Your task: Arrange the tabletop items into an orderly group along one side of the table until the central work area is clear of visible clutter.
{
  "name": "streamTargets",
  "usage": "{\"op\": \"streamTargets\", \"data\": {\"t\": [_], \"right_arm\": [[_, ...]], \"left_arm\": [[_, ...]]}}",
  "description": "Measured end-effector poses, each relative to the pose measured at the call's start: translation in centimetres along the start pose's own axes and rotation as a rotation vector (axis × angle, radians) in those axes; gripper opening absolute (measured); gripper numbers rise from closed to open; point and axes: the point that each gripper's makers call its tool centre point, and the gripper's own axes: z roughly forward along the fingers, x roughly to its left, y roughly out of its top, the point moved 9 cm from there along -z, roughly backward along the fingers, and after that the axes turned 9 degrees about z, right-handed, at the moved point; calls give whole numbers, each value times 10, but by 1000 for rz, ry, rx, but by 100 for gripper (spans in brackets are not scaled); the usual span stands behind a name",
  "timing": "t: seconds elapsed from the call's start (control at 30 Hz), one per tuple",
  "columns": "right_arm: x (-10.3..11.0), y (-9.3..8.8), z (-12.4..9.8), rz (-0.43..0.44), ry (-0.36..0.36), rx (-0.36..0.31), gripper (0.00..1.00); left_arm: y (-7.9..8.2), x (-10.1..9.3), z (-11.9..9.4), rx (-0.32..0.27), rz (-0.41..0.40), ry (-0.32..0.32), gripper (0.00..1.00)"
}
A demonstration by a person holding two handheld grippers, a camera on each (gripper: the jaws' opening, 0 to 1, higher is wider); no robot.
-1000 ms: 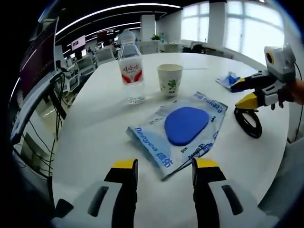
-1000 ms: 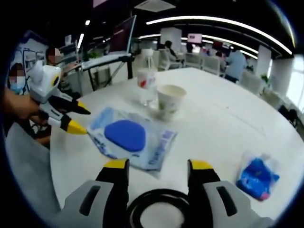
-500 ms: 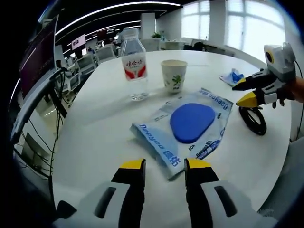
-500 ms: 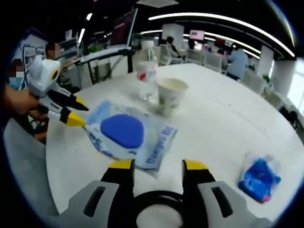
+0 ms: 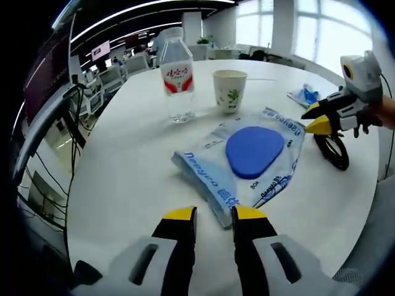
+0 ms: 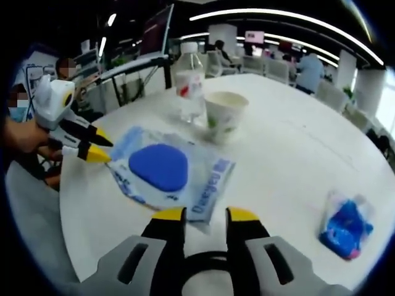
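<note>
Both tools' jaws have narrowed since earlier. Left tool (image 5: 213, 216) nearly clenched at the clear packet (image 5: 247, 161), blue oval pad inside, flat mid-worktop (image 5: 123, 185). Right tool (image 6: 205, 217) grips the black ring (image 6: 200, 265).

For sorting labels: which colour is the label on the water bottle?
Red and white label; left gripper view shows it best.

A water bottle (image 5: 174, 77) and paper cup (image 5: 229, 90) are standing upright behind a flat-lying blue-padded plastic packet (image 5: 250, 160), a black cable coil (image 5: 333, 151) and small blue pouch (image 6: 347, 226) lying apart.
</note>
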Motion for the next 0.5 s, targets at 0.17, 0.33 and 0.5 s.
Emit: {"op": "streamTargets", "data": {"t": [0.17, 0.33, 0.5], "right_arm": [[2, 0, 5, 14, 4, 4, 20], [3, -1, 9, 25, 7, 12, 19], [3, -5, 11, 37, 4, 40, 13]], "left_arm": [[4, 1, 4, -2, -27, -12, 19], [3, 0, 8, 12, -44, -32, 14], [3, -1, 11, 21, -57, -45, 11]]}}
